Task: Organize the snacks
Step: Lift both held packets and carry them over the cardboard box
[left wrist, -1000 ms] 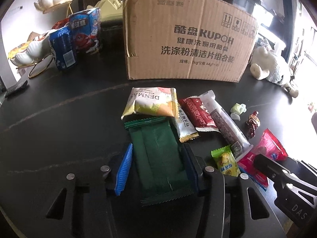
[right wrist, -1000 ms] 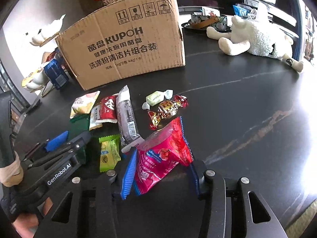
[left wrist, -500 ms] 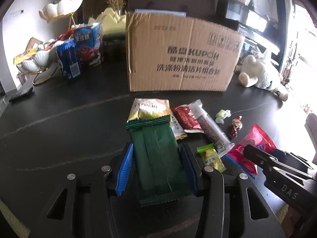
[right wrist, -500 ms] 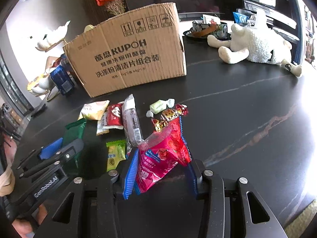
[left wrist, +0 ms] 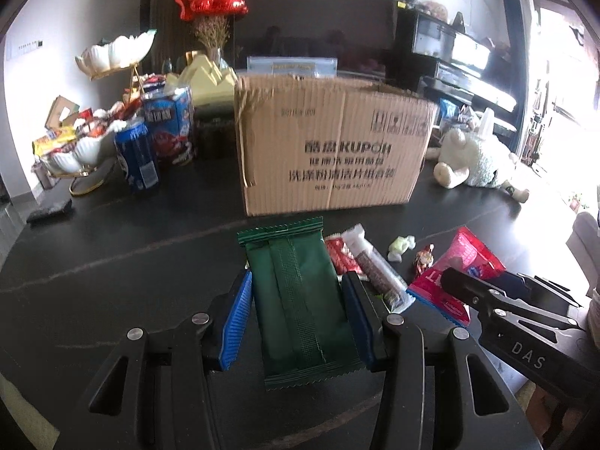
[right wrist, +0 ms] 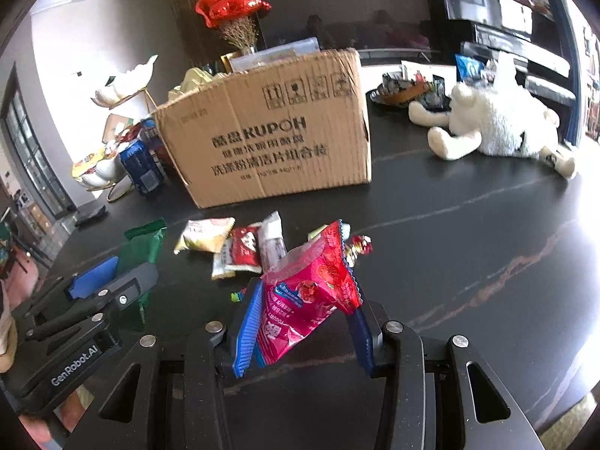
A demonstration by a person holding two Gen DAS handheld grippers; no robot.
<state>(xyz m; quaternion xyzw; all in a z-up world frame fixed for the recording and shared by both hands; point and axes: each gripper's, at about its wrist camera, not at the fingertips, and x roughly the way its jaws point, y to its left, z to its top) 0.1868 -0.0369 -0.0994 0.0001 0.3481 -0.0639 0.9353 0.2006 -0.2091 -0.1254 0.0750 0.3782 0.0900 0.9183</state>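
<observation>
Green foil formed the packet [left wrist: 298, 300] clamped between the 2 blue pads of the left gripper [left wrist: 296, 317]; the packet lay lengthwise along the fingers, lifted clear of the black table [left wrist: 112, 262], with its serrated front edge pointing toward the cardboard box [left wrist: 330, 146]; the right gripper [right wrist: 303, 332] was closed on a pink packet [right wrist: 307, 300], which stood tilted between its pads with 1 corner raised; both grippers were held side by side, near each other, in front of the box; the box stood upright on the table with its top open; loose snacks remained on the table between the grippers and the box: a yellow packet [right wrist: 204, 238], a red packet [right wrist: 245, 249], a long white bar [right wrist: 272, 242], a pale green candy [left wrist: 400, 245] and a red-gold candy [left wrist: 423, 258]; a blue can [left wrist: 137, 159] and a white tiered bowl stand [left wrist: 112, 56] stood left of the box; a white plush toy [right wrist: 498, 123] lay to its right, well apart from the snacks.
</observation>
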